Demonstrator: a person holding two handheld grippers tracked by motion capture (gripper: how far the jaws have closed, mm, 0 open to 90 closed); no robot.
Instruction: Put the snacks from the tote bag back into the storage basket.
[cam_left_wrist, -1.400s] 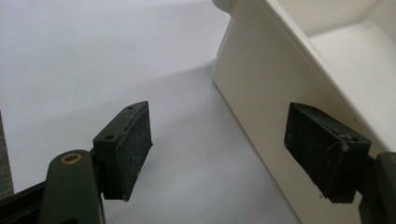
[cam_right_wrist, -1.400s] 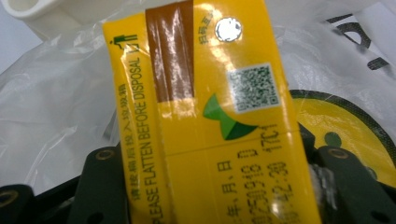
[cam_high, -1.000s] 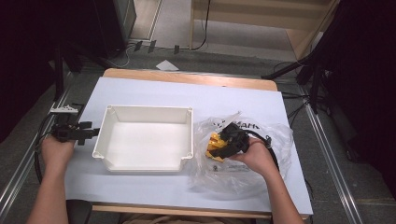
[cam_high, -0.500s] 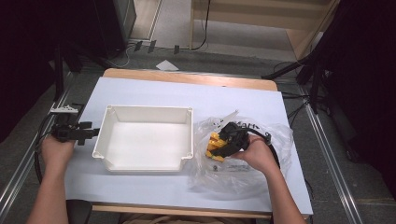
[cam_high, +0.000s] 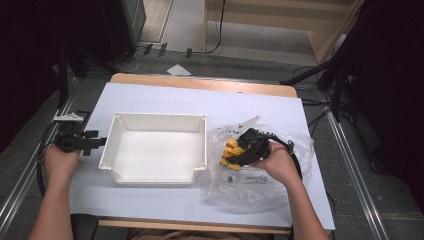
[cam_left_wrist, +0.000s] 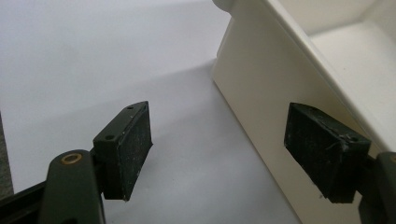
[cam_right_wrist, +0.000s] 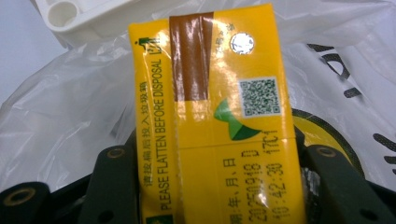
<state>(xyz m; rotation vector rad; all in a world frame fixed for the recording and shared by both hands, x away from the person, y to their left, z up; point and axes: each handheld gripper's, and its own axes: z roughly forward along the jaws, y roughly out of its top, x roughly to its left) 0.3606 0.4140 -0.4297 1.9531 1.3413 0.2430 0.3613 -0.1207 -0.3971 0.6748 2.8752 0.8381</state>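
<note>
While the open left gripper stays put, the right gripper has closed on the yellow carton.

The yellow drink carton looks like coated paperboard, glossy, with a shiny brown strip and a small silvery foil seal. Around it the clear plastic bag is thin, crinkled film that catches light. The white rectangular plastic tub is smooth with a dull sheen. The table's white sheet looks matt; its far edge is bare wood. The black pads are matt and scuffed.
</note>
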